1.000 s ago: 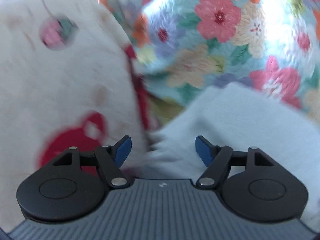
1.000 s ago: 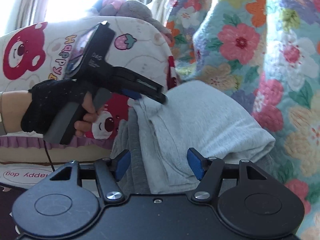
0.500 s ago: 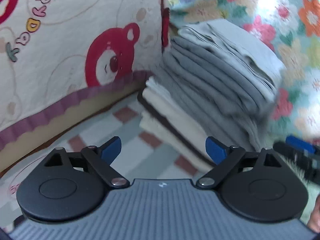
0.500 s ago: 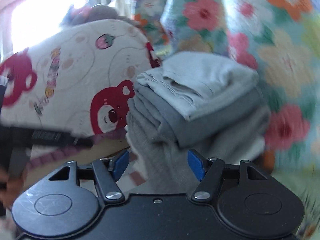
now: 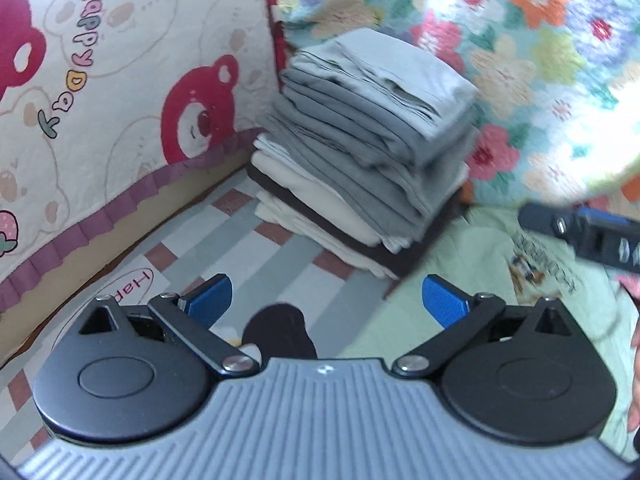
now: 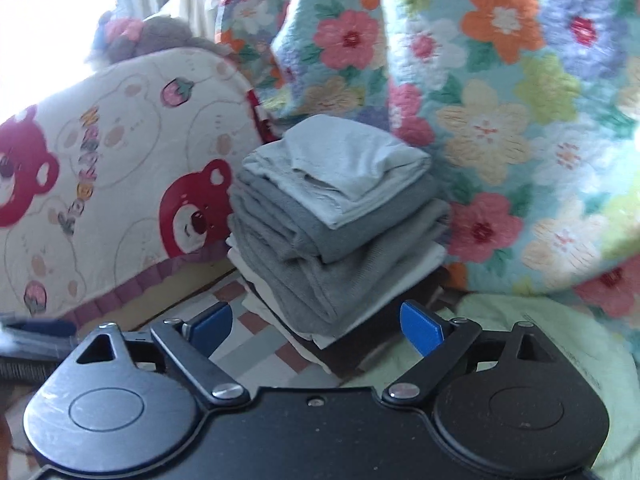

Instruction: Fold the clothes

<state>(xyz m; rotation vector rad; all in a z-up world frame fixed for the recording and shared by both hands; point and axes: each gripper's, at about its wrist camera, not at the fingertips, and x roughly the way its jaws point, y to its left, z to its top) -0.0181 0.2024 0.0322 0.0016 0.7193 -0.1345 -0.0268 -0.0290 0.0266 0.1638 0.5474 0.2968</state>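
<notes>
The left tool [image 5: 326, 300] is spreading its jaws, the blue pads [image 5: 444, 300] far apart with nothing between them; below the gap lie only the checked sheet [image 5: 248, 248] and a dark rounded thing [image 5: 280, 330] close under the tool's body, which cannot be identified. The right tool [image 6: 316, 326] is also spreading its jaws and grips nothing; its blue pads [image 6: 420, 328] frame the lower edge of the clothes pile without touching it.

Just beyond both tools stands the stack of folded clothes [image 5: 368, 136], resting on the checked sheet. A pale grey garment [image 6: 340, 164] lies on top, folded but a little rumpled. Under it come darker grey pieces [image 6: 320, 256], then cream-white ones [image 5: 304, 196], with a dark brown layer [image 5: 384, 252] near the bottom.

To the right of the stack, beside its base, a light green garment [image 5: 500, 264] with a printed design lies spread flat, unfolded. In the left wrist view the right tool's black and blue fingers [image 5: 580, 232] reach over this green cloth from the right edge, and a bit of a hand shows beneath them at the edge of the frame.

Left of the stack, touching it or nearly so, rises a cream cushion [image 5: 120, 92] printed with red bears, strawberries and coloured letters, edged with a purple frill. Behind and to the right hangs a quilt [image 6: 500, 100] with a pale blue ground and large pink, orange and yellow flowers. A grey plush toy [image 6: 160, 36] peeks over the cushion's top, with bright window light behind it.
</notes>
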